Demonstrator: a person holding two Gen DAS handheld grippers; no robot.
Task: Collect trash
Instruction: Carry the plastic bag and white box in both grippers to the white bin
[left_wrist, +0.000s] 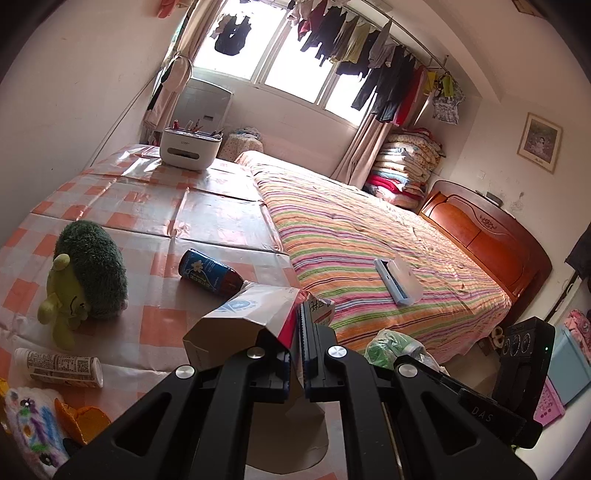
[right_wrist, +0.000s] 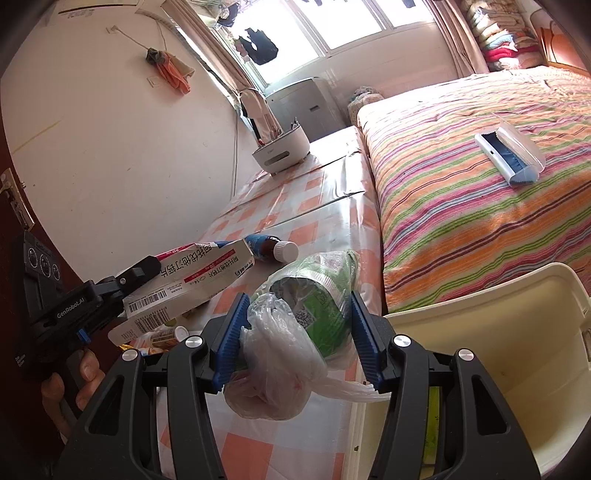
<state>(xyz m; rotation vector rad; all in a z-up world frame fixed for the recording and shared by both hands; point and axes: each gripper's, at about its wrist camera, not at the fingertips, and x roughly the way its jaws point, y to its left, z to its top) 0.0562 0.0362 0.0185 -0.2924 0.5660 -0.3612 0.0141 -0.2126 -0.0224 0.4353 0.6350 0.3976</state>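
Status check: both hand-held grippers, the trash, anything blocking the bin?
Left hand-held gripper shut on medicine box. Right hand-held gripper shut on bagged green cup. Cream bin open alongside, nothing blocking.

I see a glossy plastic checked tablecloth with creases, a matt cardboard medicine box, a crinkly clear plastic bag around a shiny green wrapper, a fuzzy plush toy, a smooth cream plastic bin and polished wood on the far headboard.
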